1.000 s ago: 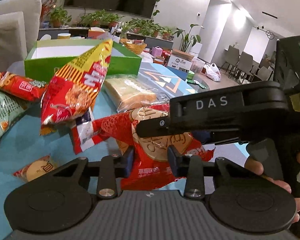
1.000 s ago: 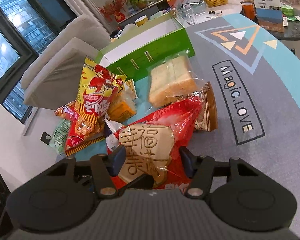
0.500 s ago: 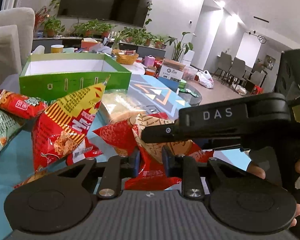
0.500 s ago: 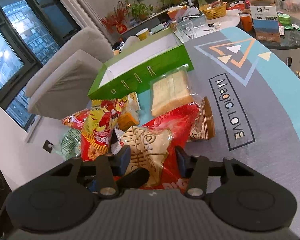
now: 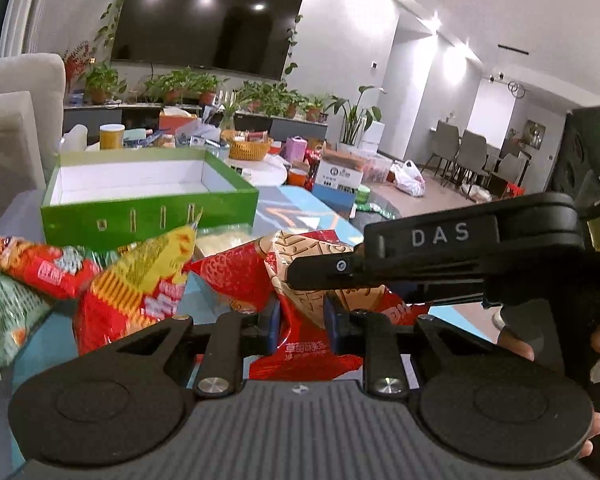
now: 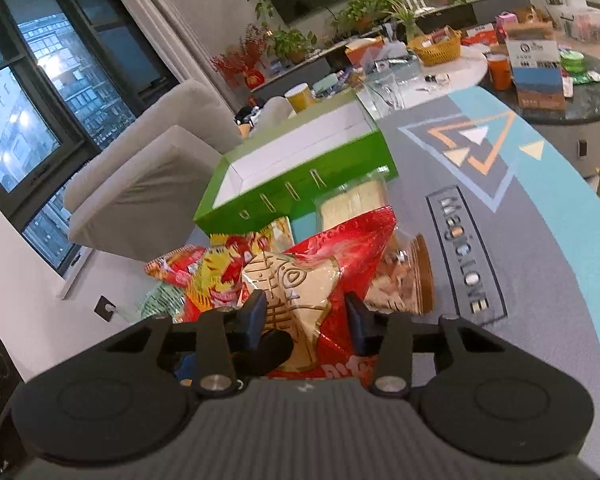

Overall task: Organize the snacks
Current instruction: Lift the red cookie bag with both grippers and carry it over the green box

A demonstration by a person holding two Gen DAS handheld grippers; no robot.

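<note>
Two hand-held grippers pinch one light, crinkly red snack bag (image 5: 300, 344): left hand-held gripper (image 5: 300, 322) clamps its lower edge, right hand-held gripper (image 6: 306, 316) is closing on its slippery body.

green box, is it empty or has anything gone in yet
Empty as far as shown: the green box shows only bare white walls and floor; the snacks lie outside, in front of it.

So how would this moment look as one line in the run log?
left tongs: shut on red snack bag | right tongs: closing on same bag | green box: empty
</note>
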